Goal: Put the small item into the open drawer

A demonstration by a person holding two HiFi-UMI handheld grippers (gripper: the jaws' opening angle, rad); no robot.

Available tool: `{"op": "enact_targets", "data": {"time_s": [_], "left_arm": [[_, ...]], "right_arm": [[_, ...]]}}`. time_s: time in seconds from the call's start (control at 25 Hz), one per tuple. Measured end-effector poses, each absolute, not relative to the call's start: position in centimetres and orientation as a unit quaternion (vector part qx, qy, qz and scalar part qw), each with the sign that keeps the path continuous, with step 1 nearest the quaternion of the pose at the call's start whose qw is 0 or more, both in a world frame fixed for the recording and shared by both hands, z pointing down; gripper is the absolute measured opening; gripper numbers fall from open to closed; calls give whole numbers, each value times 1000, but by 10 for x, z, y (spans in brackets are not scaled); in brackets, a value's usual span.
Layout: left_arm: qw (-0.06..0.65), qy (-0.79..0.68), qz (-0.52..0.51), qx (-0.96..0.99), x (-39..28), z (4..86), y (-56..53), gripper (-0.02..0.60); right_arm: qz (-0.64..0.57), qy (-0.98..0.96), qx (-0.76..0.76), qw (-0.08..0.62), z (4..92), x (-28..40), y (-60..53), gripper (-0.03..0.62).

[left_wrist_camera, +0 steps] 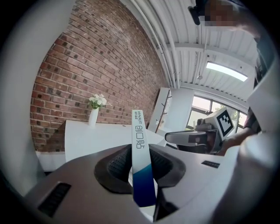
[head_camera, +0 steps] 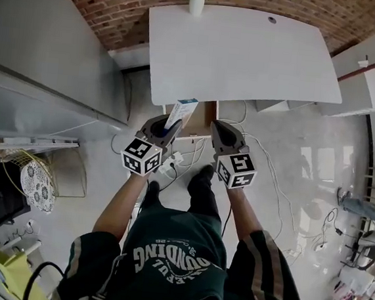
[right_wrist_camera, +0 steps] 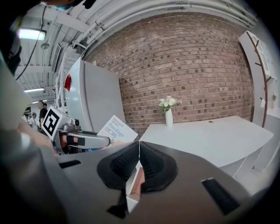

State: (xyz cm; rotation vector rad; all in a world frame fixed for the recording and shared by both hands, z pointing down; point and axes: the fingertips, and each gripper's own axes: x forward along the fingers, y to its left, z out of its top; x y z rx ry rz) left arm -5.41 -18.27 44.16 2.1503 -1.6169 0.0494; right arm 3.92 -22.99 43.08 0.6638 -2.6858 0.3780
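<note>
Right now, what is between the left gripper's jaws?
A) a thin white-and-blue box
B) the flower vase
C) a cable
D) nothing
A: in the left gripper view, the jaws of the left gripper press on both flat sides of the white-and-blue box, which sticks up past them.

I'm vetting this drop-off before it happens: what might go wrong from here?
The left gripper pinches the flat bandage box by one end only, so it may pivot or slip. The open drawer sits tucked under the edge of the white desk; the protruding box could strike that edge going in.
</note>
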Motion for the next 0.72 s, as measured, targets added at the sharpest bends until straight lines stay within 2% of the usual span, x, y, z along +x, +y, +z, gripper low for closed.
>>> {"op": "enact_targets", "data": {"time_s": [0.72], "left_arm": [[283, -614, 7, 737, -13, 492, -219, 93]], "right_arm": [[181, -947, 179, 195, 483, 64, -275, 25]]}}
